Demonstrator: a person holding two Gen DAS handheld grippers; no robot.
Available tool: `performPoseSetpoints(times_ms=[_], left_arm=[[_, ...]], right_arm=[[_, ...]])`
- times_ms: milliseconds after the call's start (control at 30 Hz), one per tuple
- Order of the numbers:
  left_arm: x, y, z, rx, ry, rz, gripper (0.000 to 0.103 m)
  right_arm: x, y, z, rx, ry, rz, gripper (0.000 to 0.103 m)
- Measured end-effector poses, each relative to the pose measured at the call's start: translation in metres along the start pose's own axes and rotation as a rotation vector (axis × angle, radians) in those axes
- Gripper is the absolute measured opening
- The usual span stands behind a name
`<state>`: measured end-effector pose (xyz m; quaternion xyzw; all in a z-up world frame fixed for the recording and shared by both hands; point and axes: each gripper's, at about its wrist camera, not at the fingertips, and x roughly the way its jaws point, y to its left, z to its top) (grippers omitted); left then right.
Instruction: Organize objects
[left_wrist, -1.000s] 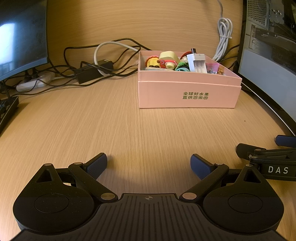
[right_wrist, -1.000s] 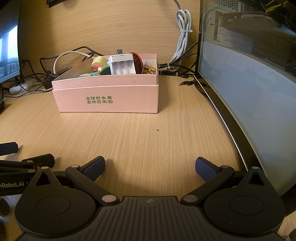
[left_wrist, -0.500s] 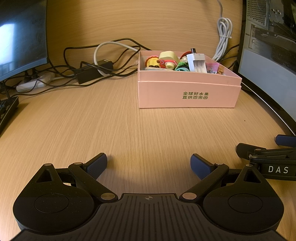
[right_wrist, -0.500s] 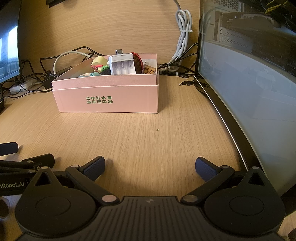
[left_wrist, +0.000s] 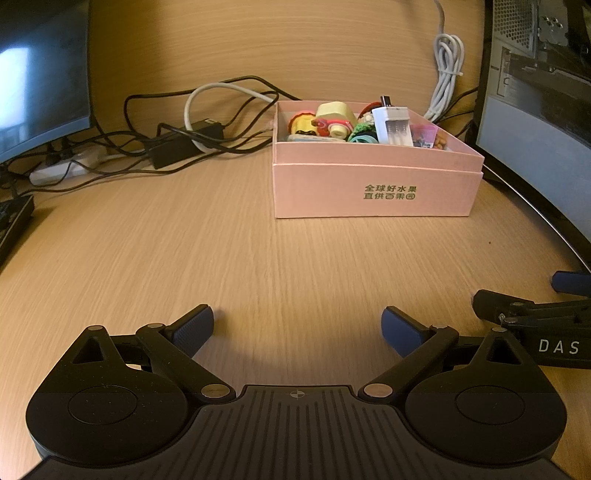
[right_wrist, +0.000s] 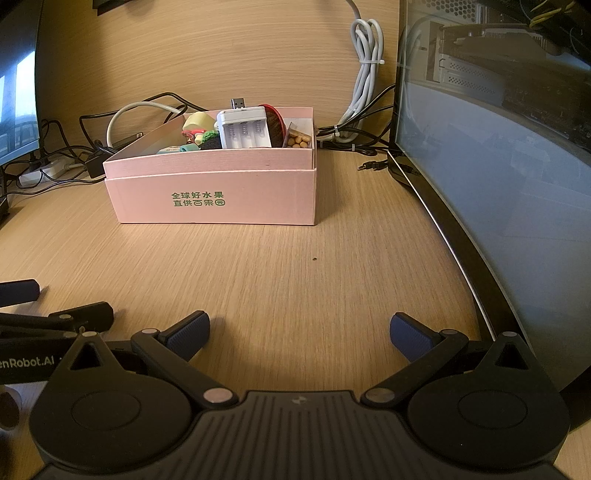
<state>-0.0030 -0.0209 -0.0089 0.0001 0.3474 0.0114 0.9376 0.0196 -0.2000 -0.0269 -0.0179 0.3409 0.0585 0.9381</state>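
Observation:
A pink cardboard box (left_wrist: 376, 184) (right_wrist: 214, 192) with green print stands on the wooden desk, well ahead of both grippers. Inside it lie several small items: a white battery charger (left_wrist: 392, 125) (right_wrist: 243, 127), a yellow toy (left_wrist: 334, 114), a teal ring (left_wrist: 362, 139) and a bag of beans (right_wrist: 299, 138). My left gripper (left_wrist: 297, 326) rests low over the desk, open and empty. My right gripper (right_wrist: 300, 332) sits beside it, also open and empty. Each gripper shows at the edge of the other's view.
Tangled black and white cables (left_wrist: 192, 133) and a power strip (left_wrist: 55, 170) lie at the back left. A monitor (left_wrist: 40, 74) stands at the left. A glass-sided computer case (right_wrist: 498, 155) walls off the right. A bundled white cable (right_wrist: 365, 74) hangs behind the box.

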Motion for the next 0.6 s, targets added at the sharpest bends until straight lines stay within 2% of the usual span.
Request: performPoseSetpoints(times_ms=[233, 600], left_arm=[[0.0031, 0.0023, 0.0031, 0.006, -0.003, -0.024, 0.100], [0.0036, 0.0011, 0.0030, 0.011, -0.002, -0.020, 0.100]], right_arm=[[0.0001, 0.0001, 0.0001, 0.000, 0.000, 0.000, 0.103], [0.0000, 0.0006, 0.0003, 0.000, 0.000, 0.000, 0.103]])
